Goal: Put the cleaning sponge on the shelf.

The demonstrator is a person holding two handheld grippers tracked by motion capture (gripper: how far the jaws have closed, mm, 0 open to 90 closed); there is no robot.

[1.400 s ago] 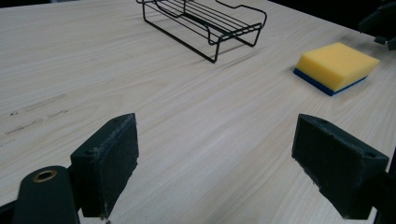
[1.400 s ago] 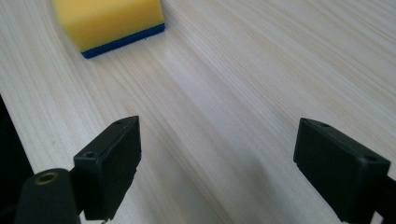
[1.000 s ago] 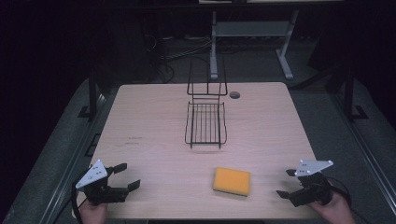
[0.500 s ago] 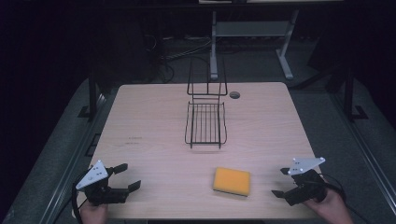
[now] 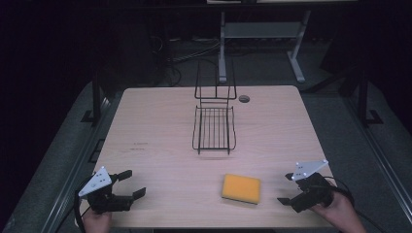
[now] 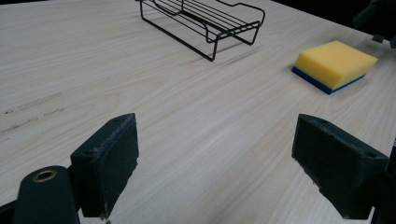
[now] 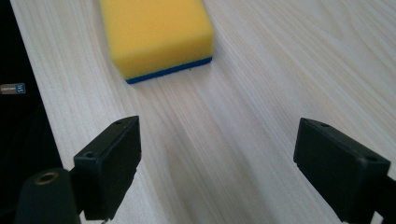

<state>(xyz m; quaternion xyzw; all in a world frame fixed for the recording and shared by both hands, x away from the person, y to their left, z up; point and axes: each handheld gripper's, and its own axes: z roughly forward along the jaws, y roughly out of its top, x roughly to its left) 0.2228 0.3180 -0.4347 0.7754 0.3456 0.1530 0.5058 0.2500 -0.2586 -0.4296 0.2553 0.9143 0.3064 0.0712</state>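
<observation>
Near the tabletop's front edge, a yellow sponge [image 5: 241, 189] lies flat, judged light and soft. It is best gripped across its sides by the right tongs [image 5: 290, 189], jaws apart; the left tongs [image 5: 132, 183] also gape.

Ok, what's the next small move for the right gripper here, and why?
Probably ease the right gripper forward to straddle the sponge. Its jaws stand wide open and empty, aimed at the sponge, which lies flat on the table, just ahead and untouched.

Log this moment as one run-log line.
left tongs: open, empty | right tongs: open, facing yellow rectangular sponge with blue base | black wire rack: empty | contact: none
</observation>
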